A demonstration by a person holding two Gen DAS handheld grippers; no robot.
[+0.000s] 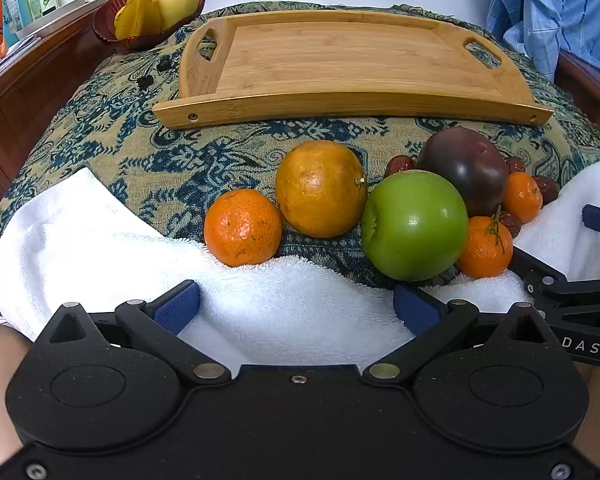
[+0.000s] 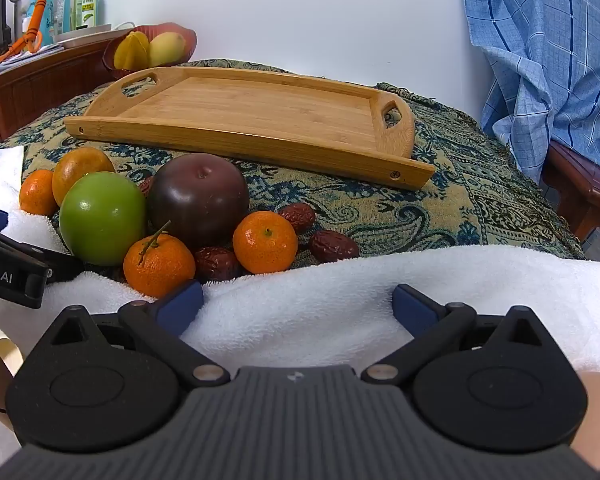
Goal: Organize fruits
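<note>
A cluster of fruit lies on the patterned cloth in front of a bamboo tray (image 1: 340, 60) (image 2: 240, 116): a green apple (image 1: 414, 226) (image 2: 102, 218), a dark purple fruit (image 1: 466, 168) (image 2: 198, 196), a large orange (image 1: 320, 188) (image 2: 80, 168), three small mandarins (image 1: 242, 228) (image 2: 158, 264) (image 2: 265, 240) and several red dates (image 2: 334, 245). The tray holds nothing. My left gripper (image 1: 296, 308) is open over the white towel (image 1: 100, 224), just short of the fruit. My right gripper (image 2: 298, 306) is open over the towel (image 2: 420, 280), with the fruit to its left.
A red bowl (image 1: 108, 28) (image 2: 188, 40) with a starfruit and a mango stands at the back left by a wooden cabinet with bottles. A blue checked cloth (image 2: 548, 60) hangs over a chair at the right. The wall is behind.
</note>
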